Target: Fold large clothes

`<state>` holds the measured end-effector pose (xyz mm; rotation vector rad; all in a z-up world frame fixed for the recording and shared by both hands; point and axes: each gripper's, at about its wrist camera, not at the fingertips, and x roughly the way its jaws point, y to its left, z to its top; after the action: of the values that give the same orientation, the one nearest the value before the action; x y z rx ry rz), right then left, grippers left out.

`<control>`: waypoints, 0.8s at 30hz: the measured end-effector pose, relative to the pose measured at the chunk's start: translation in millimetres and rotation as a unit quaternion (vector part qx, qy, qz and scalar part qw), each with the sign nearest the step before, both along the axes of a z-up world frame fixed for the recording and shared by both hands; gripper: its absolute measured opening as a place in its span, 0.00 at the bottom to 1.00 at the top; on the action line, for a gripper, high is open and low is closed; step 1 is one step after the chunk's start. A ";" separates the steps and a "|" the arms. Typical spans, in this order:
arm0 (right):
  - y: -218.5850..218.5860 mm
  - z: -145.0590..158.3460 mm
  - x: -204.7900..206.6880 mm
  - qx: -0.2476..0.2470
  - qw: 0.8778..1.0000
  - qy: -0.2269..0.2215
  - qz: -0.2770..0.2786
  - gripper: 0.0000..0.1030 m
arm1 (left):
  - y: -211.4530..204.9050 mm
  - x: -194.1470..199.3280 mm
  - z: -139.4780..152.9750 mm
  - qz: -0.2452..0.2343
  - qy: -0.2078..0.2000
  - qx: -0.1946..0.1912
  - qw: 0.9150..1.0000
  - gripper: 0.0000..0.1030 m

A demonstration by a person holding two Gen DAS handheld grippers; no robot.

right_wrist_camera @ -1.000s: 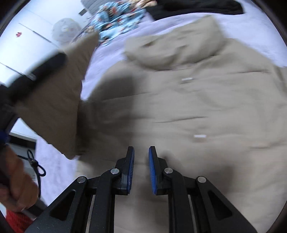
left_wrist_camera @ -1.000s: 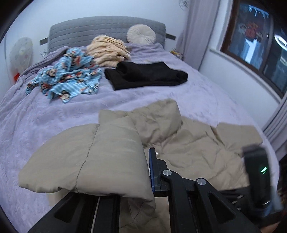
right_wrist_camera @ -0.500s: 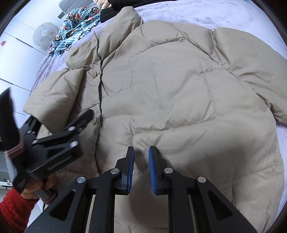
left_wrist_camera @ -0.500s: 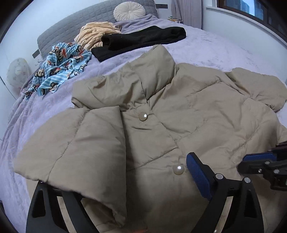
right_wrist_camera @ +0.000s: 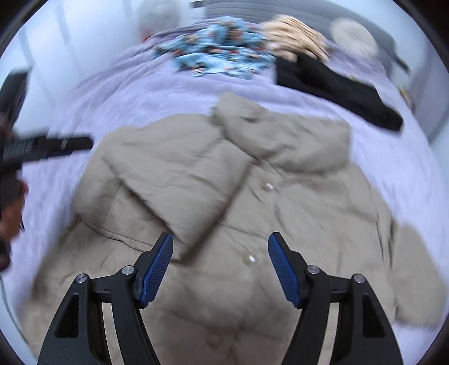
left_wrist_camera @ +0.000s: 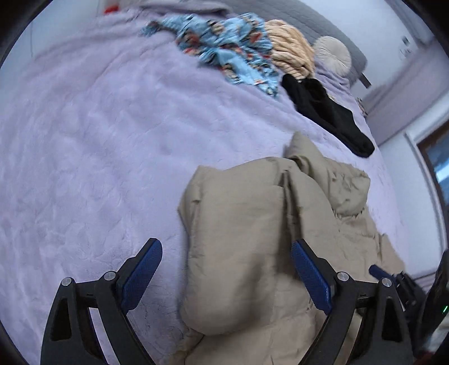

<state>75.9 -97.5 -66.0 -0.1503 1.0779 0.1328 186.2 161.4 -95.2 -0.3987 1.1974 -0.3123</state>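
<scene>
A beige puffer jacket (right_wrist_camera: 280, 202) lies front-up on the lilac bed (left_wrist_camera: 84, 140), its left sleeve (right_wrist_camera: 179, 182) folded across its chest. In the left wrist view the jacket (left_wrist_camera: 252, 238) lies between the fingers. My left gripper (left_wrist_camera: 224, 269) is open and empty above the folded sleeve; it also shows at the left of the right wrist view (right_wrist_camera: 50, 146). My right gripper (right_wrist_camera: 221, 264) is open and empty over the jacket's lower front. The right sleeve (right_wrist_camera: 415, 269) lies spread out at the right.
At the head of the bed lie a blue patterned garment (left_wrist_camera: 230, 50), a peach garment (left_wrist_camera: 291, 53), a black garment (left_wrist_camera: 325, 112) and a round cushion (left_wrist_camera: 334, 53). A grey headboard (right_wrist_camera: 280, 8) stands behind. A wall and window (left_wrist_camera: 437, 168) are to the right.
My left gripper has let go of the sleeve, which now lies folded on the jacket, and has swung left. My right gripper has opened and pulled back above the jacket.
</scene>
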 end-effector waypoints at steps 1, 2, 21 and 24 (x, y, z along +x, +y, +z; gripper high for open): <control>19.5 -3.8 6.5 -0.027 0.999 -0.005 0.024 0.71 | 12.9 8.1 -18.9 0.019 0.032 -0.040 0.999 0.91; 36.2 -7.0 13.2 -0.047 0.998 -0.012 0.040 0.71 | 19.6 12.7 -34.1 0.033 0.056 -0.070 0.995 0.91; -143.9 -80.1 0.6 0.279 0.895 0.052 -0.345 0.06 | -55.5 40.7 -44.0 -0.047 -0.047 0.090 0.994 0.18; -158.4 -93.1 -11.3 0.327 0.873 0.060 -0.357 0.06 | -48.2 38.4 -29.7 -0.015 -0.054 0.140 0.989 0.39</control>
<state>64.6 -255.8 -159.1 0.8782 1.0952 -0.1686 224.6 113.2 -124.9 -0.1175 1.1220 -0.1862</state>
